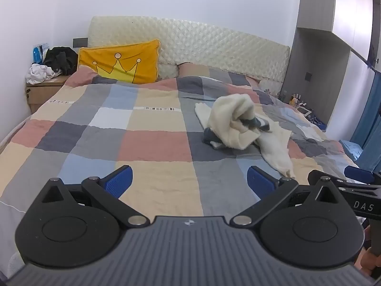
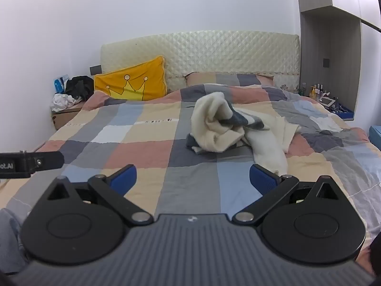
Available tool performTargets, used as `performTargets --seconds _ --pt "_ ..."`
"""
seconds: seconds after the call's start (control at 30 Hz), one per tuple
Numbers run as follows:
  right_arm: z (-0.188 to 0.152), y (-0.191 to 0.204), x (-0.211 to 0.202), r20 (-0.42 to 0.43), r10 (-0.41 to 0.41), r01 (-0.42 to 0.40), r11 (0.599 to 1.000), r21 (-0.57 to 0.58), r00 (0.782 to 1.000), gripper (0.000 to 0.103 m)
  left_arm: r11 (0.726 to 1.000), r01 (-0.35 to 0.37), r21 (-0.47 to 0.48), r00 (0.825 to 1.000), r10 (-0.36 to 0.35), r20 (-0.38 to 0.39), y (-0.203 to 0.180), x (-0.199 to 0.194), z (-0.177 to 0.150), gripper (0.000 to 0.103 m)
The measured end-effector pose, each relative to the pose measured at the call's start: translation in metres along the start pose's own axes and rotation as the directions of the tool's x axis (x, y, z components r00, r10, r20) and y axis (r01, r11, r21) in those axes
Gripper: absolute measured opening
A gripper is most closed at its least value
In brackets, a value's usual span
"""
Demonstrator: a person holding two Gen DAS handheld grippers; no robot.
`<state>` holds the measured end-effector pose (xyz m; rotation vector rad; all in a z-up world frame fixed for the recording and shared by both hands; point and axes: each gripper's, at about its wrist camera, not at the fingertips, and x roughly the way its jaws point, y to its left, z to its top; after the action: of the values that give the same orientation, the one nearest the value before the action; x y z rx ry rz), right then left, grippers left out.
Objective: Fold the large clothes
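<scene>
lying in a crumpled heap on the checked bedspread (image 1: 147, 143), the cream garment (image 1: 235, 124) with grey-blue trim sits right of the middle of the bed, one pale sleeve trailing toward the near right edge. the left gripper (image 1: 189, 182) hovers over the near part of the bed with its blue-padded jaws spread wide and nothing between them. the right gripper (image 2: 193, 180) does the same just beside it, jaws spread and empty, with the garment's sleeve end close to its right pad. nothing lies on the bedspread between the grippers and the garment. at the far end a yellow pillow (image 1: 119, 63) with a crown drawing leans on the quilted cream headboard (image 1: 214, 45). far left, a wooden nightstand (image 1: 42, 88) carries a pile of black and white clothes (image 1: 51, 65). far right, a shelf niche (image 2: 333, 100) holds small bottles, with blue curtains (image 1: 371, 119) beyond.
</scene>
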<state>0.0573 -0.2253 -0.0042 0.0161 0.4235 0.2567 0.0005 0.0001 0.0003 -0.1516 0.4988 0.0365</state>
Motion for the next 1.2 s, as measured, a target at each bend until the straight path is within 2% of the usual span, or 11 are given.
performTargets --seconds 0.47,1.2 --pt "-0.008 0.006 0.0 0.0 -0.015 0.015 1.0 0.001 1.0 0.103 1.0 0.003 0.005 1.0 -0.003 0.008 -0.002 -0.001 0.0 0.103" --pt "-0.001 0.004 0.003 -0.007 -0.012 0.012 1.0 0.003 1.0 0.103 1.0 0.019 0.009 1.0 -0.019 -0.002 -0.006 0.012 -0.005 0.103"
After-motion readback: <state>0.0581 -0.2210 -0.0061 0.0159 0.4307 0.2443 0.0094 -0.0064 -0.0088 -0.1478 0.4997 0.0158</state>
